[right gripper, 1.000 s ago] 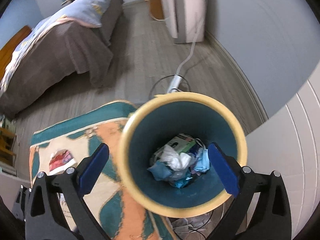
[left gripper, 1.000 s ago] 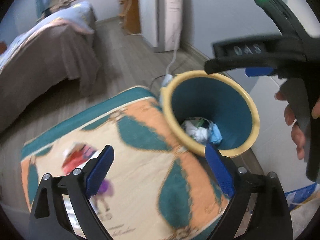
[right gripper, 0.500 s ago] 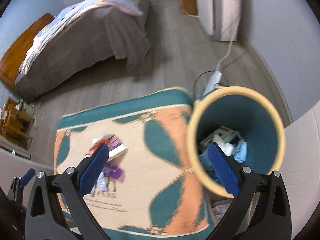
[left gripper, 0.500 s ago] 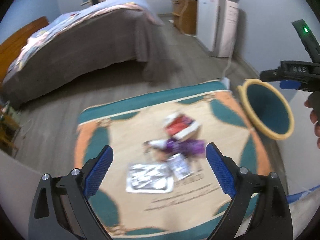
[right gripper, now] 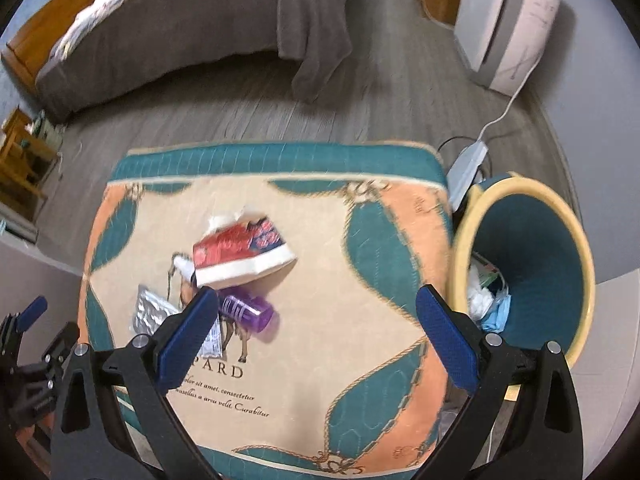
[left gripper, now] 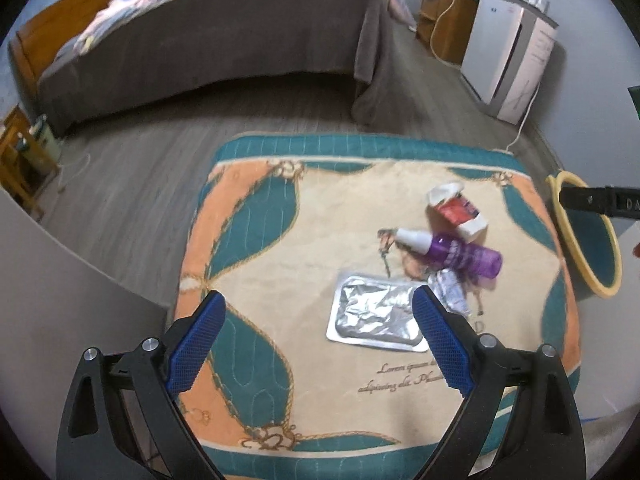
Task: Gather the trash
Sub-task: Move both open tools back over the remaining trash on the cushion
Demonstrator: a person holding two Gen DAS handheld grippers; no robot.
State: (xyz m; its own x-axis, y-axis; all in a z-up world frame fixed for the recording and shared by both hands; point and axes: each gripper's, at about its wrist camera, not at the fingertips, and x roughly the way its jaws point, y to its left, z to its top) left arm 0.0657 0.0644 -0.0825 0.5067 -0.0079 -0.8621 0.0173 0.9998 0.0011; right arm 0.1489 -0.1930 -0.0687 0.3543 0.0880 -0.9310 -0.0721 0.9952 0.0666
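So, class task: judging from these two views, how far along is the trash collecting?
Done: the bin already holds crumpled tissues and wrappers. In hand: nothing; the left tool and right tool are both open and empty. Left on the rug: torn red carton, purple bottle, foil tray, small foil packet.

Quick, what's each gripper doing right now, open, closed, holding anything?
Left gripper: open, empty, above the rug.
Right gripper: open, empty, beside the bin.
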